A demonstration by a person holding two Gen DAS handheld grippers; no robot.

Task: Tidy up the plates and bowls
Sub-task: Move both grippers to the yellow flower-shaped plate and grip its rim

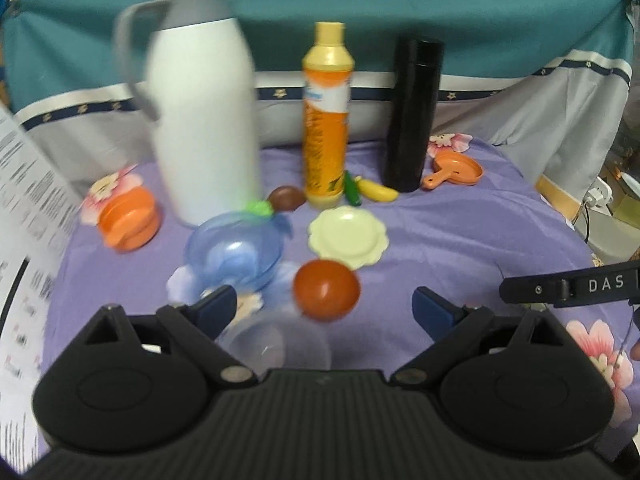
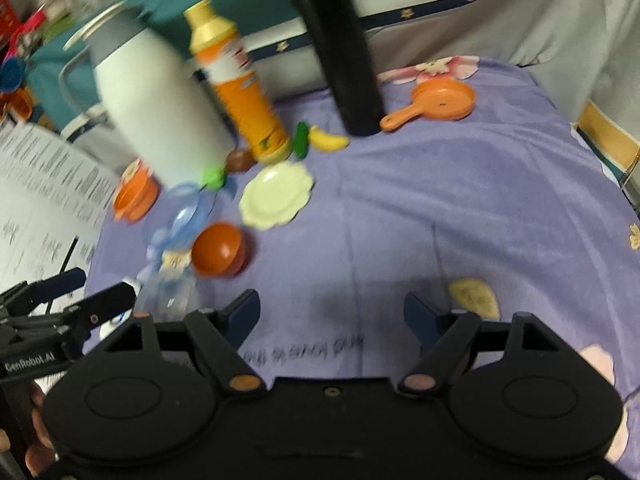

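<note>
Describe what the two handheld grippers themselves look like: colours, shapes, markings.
Both look alike: a matte black body with a ribbed middle panel, two round black housings, angled black links on metal pivots, and dark blue fingers. The left gripper shows "GenRobot.AI" in white on its side in the right wrist view; the right gripper shows "DAS" in white in the left wrist view.

Left gripper (image 1: 324, 306): black ribbed housing, two round hubs, silver pivot screws, triangular cut-outs, dark blue fingertips (image 1: 216, 306). Right gripper (image 2: 332, 312): same black build, copper-coloured pivot screws, blue fingertips (image 2: 244, 312). White "DAS" and "GenRobot.AI" lettering on side bars beside the housings.
</note>
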